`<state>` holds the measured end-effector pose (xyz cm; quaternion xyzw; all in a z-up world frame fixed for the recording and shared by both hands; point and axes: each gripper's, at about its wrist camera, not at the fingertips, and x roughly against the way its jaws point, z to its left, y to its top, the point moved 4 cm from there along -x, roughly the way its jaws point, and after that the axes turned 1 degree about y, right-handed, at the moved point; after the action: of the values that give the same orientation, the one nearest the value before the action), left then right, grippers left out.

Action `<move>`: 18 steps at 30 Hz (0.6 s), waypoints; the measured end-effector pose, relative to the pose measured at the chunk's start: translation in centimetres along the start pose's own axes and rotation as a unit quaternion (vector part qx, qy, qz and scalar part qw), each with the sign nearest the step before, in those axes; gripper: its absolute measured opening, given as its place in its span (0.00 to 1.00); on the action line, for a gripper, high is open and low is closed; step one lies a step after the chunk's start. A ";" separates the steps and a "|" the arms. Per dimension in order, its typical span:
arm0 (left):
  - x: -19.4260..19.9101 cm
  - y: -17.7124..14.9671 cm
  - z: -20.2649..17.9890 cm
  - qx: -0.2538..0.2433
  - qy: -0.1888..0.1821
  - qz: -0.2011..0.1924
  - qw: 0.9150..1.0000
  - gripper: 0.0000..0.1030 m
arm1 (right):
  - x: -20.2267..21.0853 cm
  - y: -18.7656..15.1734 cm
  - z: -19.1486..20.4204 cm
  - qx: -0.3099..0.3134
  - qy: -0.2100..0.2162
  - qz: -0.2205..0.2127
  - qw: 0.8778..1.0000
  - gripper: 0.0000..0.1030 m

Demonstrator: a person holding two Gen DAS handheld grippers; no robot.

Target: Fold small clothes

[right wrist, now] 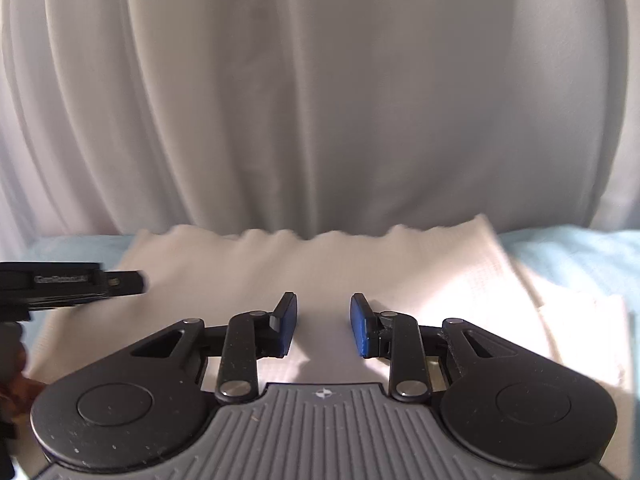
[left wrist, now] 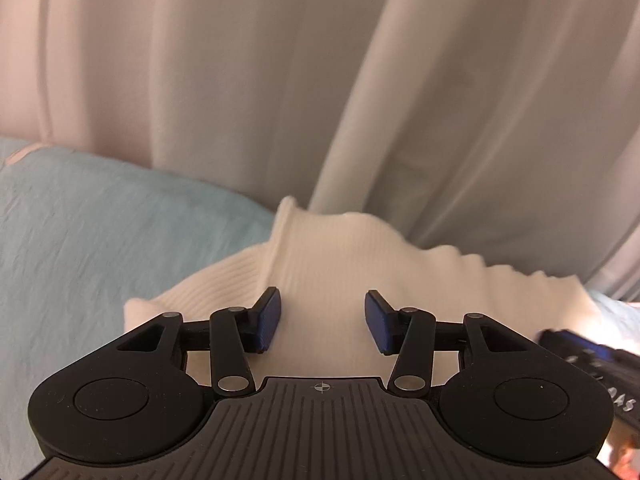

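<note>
A white ribbed knit garment [left wrist: 340,248] lies on a light blue bed sheet [left wrist: 100,232]. My left gripper [left wrist: 323,320] hangs just over it, jaws open, blue pads apart with only cloth beneath the gap. A raised fold of the knit runs up beside the left pad. In the right wrist view the same garment [right wrist: 320,264] lies spread flat, its wavy far hem toward the curtain. My right gripper [right wrist: 324,326] is open above its near part, nothing pinched between the pads.
A pale curtain [right wrist: 320,100] hangs close behind the bed and fills the upper half of both views. The black body of the left tool [right wrist: 60,284] juts in over the cloth's left side. The right tool's body [left wrist: 592,364] shows at the right edge.
</note>
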<state>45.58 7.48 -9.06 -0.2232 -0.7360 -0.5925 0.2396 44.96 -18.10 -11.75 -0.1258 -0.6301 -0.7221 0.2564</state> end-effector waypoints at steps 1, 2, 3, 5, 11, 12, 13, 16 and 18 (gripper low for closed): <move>0.1 -0.3 0.3 0.004 0.006 -0.009 1.000 0.44 | 0.1 0.2 -1.5 -0.016 -0.001 -0.002 1.000 0.25; 0.1 -0.3 0.5 0.006 0.008 -0.010 1.000 0.43 | 0.2 0.3 -2.8 -0.022 -0.013 -0.005 1.000 0.24; 0.2 -0.4 0.6 0.006 0.008 -0.012 1.000 0.43 | 0.4 0.3 -3.6 -0.023 -0.020 -0.009 1.000 0.19; -0.1 0.0 0.7 0.001 0.012 -0.016 1.000 0.43 | 0.9 0.2 -5.8 -0.040 -0.035 -0.013 0.998 0.17; -0.8 0.1 0.9 0.002 0.023 -0.021 1.000 0.42 | 1.2 0.1 -6.2 -0.036 -0.058 -0.018 0.997 0.14; -0.8 0.1 1.1 0.002 0.032 -0.022 0.999 0.44 | 1.4 0.1 -6.1 -0.029 -0.064 -0.017 0.997 0.14; -1.0 0.0 1.5 0.006 0.051 -0.013 0.999 0.48 | 1.6 0.2 -6.1 -0.025 -0.067 -0.016 0.997 0.14; -0.6 0.0 2.8 0.042 0.046 -0.018 0.998 0.45 | 1.6 0.6 -6.2 -0.025 -0.067 -0.015 0.997 0.14; -0.4 -0.1 2.8 0.033 0.062 -0.025 0.997 0.45 | 1.7 0.7 -6.1 -0.024 -0.068 -0.015 0.997 0.14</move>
<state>45.54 10.17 -9.89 -0.1590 -0.7444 -0.5862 0.2772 44.75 -24.43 -11.36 -0.1712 -0.6301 -0.7307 0.1994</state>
